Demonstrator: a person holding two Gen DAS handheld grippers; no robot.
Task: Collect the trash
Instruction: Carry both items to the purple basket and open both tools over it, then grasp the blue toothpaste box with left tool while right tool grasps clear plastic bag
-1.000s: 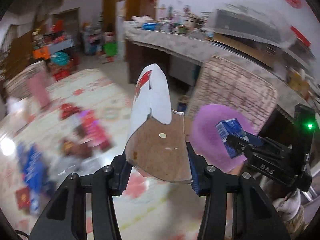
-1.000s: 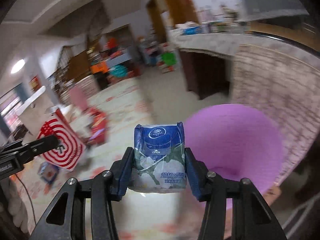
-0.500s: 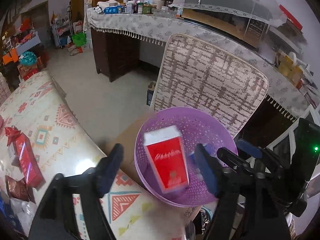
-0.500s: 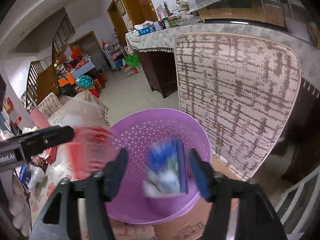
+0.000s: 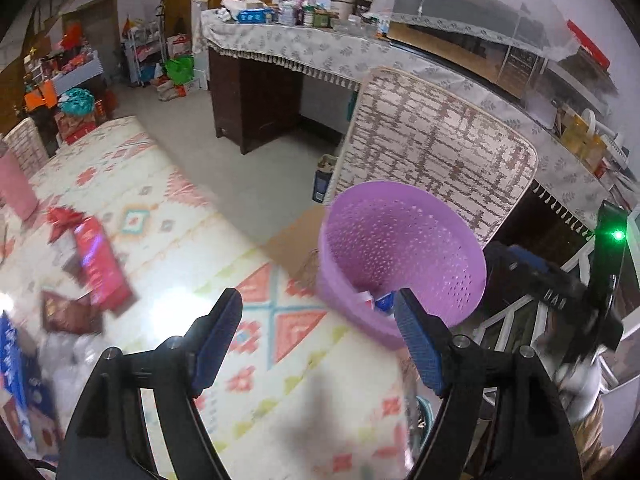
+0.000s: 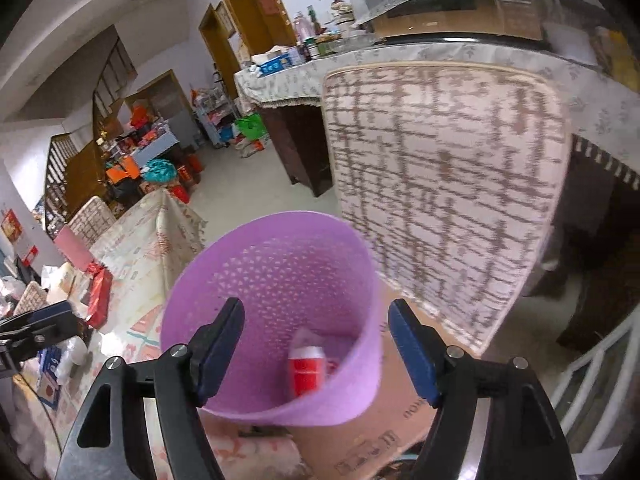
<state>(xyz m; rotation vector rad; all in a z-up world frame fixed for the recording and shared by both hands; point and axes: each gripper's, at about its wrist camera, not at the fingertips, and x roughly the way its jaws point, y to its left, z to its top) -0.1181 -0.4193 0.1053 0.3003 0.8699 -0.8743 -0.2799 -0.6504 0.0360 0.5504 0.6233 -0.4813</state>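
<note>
A purple perforated basket (image 5: 400,240) (image 6: 280,264) stands on a cardboard box (image 6: 400,412) beside the table. A red box (image 6: 306,372) lies at its bottom, and a blue and white packet (image 5: 380,300) shows low inside. My left gripper (image 5: 316,300) is open and holds nothing, hovering over the table's edge just left of the basket. My right gripper (image 6: 315,306) hangs above the basket's mouth; its jaws are opening and nothing is between them. More trash lies on the table: a red box (image 5: 102,264), a dark red packet (image 5: 68,316) and a blue box (image 5: 12,356).
The table (image 5: 160,240) has a patterned cloth. A chair back (image 5: 436,148) with a brown grid weave rises right behind the basket. A long counter (image 5: 300,52) covered in lace and bottles runs along the far wall. White railings (image 6: 592,380) stand at the lower right.
Both grippers opened. The left let go of the red and white box and the right let go of the blue packet, and both dropped into the purple basket. The left view swung toward the table.
</note>
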